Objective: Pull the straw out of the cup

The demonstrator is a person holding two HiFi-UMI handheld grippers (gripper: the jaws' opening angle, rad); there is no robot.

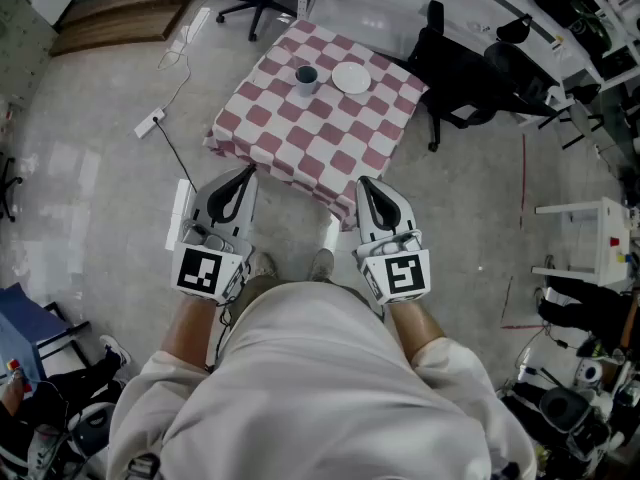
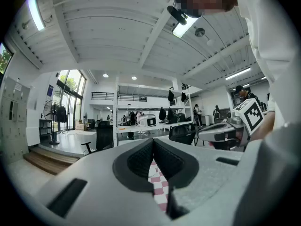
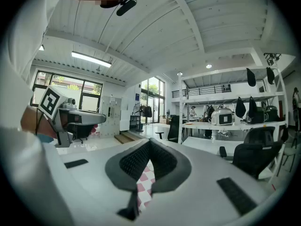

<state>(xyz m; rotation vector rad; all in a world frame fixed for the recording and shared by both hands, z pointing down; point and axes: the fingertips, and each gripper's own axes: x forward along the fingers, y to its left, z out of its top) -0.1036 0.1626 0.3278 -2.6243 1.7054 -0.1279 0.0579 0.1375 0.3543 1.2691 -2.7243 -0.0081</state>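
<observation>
Closest in, the person's white shirt (image 1: 320, 388) fills the bottom of the head view, and both arms are held out short, level and side by side. Left gripper (image 1: 246, 174) first: fingers pressed together, with only a sliver of checkered pattern showing below the closed tips in the left gripper view (image 2: 153, 142). Right gripper (image 1: 364, 184) matches it, fingers together and gripping nothing, as the right gripper view (image 3: 149, 142) shows. Both tips sit just short of the small table (image 1: 320, 133), one on each side of its near corner, which points straight at the person's shoes (image 1: 321, 264). A checkered cloth (image 1: 262, 153) hangs over every edge. Now the cup (image 1: 306, 78): it stands upright toward the far corner, well apart from both grippers, with the whole length of the checkered top between. Whether a straw stands in it, I can't make out at this size. A white plate (image 1: 351, 77) lies just beside the cup, not touching it. Off to the right, a black office chair (image 1: 470, 73) crowds close to the table's right edge. On the left there's open floor (image 1: 90, 198), crossed only by a power strip (image 1: 150, 123) and its cable (image 1: 180, 163).
</observation>
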